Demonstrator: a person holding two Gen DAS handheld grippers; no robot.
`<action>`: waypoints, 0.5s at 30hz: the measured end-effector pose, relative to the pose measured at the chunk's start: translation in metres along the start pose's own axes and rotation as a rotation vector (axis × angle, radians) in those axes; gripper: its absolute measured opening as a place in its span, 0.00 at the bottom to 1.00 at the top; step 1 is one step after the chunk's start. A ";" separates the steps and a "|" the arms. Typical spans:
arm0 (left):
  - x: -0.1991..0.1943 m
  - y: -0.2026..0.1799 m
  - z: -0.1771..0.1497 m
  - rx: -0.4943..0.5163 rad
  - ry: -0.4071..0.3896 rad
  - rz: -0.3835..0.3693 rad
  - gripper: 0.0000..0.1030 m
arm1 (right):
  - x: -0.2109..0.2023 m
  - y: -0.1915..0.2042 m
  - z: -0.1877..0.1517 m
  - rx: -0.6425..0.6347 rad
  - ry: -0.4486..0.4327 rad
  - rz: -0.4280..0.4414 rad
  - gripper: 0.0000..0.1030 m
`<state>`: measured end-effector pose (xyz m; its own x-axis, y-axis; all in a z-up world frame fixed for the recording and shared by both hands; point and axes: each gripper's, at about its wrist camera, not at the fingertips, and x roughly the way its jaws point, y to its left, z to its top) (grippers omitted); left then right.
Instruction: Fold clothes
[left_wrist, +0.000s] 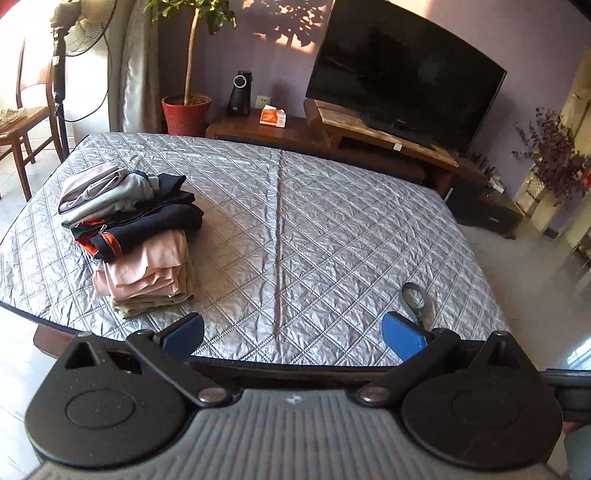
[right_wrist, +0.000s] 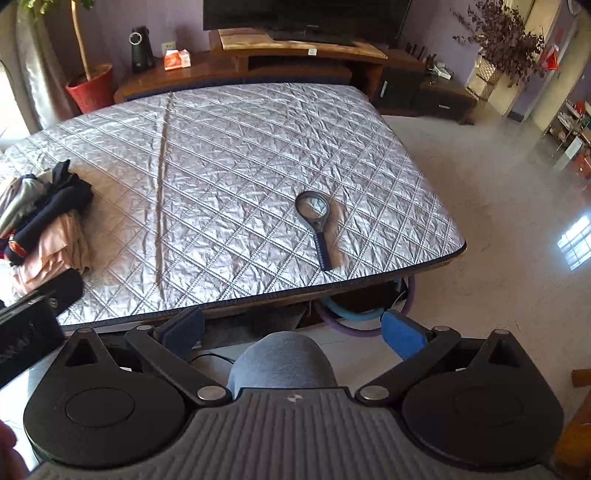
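A stack of folded clothes (left_wrist: 129, 236) in pink, navy, orange and grey lies on the left part of the quilted silver table cover (left_wrist: 295, 229). The right wrist view catches the same stack (right_wrist: 48, 229) at its left edge. My left gripper (left_wrist: 293, 336) hangs open over the near table edge, to the right of the stack and not touching it. My right gripper (right_wrist: 293, 330) is open too, held below the near table edge above a person's knee (right_wrist: 282, 358). Nothing is between either pair of blue pads.
A black magnifying glass (right_wrist: 317, 225) lies near the table's right front corner, also visible as the magnifying glass (left_wrist: 415, 299) in the left view. Behind the table are a TV (left_wrist: 406, 74) on a wooden stand, a potted plant (left_wrist: 186, 110), a fan and a chair (left_wrist: 26, 122).
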<state>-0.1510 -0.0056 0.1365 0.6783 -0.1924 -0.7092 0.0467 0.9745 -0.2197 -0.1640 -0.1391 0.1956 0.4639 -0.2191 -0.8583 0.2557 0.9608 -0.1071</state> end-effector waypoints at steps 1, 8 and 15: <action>-0.002 0.000 -0.001 -0.002 -0.002 -0.004 0.99 | -0.002 0.000 -0.001 -0.002 -0.004 0.000 1.00; -0.013 -0.004 -0.002 0.007 -0.019 0.003 0.99 | -0.013 0.003 -0.007 -0.014 -0.030 -0.004 1.00; -0.016 -0.003 -0.004 0.002 -0.016 0.013 0.99 | -0.017 0.001 -0.008 -0.015 -0.037 0.000 1.00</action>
<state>-0.1647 -0.0061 0.1458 0.6903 -0.1776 -0.7014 0.0389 0.9771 -0.2092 -0.1780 -0.1333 0.2062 0.4954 -0.2251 -0.8390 0.2432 0.9632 -0.1149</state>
